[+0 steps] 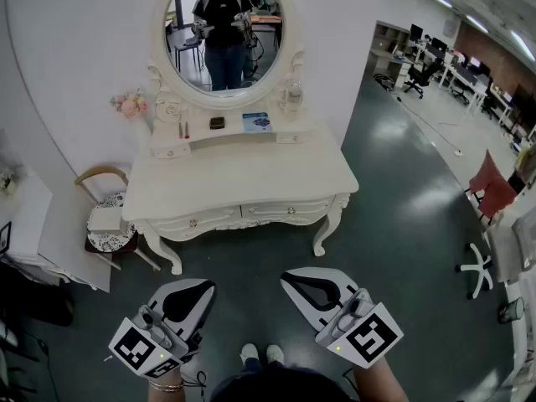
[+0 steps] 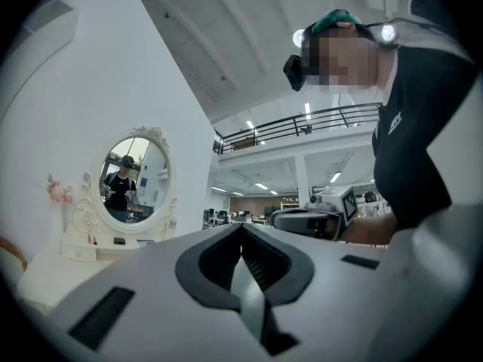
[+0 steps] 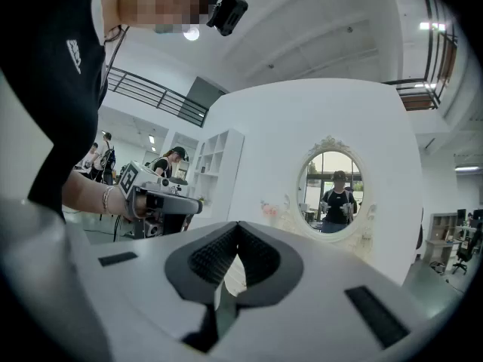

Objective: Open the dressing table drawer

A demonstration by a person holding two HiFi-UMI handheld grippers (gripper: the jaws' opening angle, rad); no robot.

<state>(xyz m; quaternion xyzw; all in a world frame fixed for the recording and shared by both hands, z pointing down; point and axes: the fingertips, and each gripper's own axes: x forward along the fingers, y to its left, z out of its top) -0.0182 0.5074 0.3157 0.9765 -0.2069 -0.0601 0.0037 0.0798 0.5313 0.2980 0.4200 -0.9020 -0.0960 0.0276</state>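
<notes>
Left gripper (image 1: pixel 199 288) and right gripper (image 1: pixel 291 278) jaws together, empty — well apart from dressing table (image 1: pixel 243 174), drawer (image 1: pixel 198 219) closed

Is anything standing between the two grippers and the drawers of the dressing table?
Nothing visible does. Only bare floor lies between the left gripper, the right gripper and the drawers. The chair stands beside the table, at the head view's left, out of the way.
</notes>
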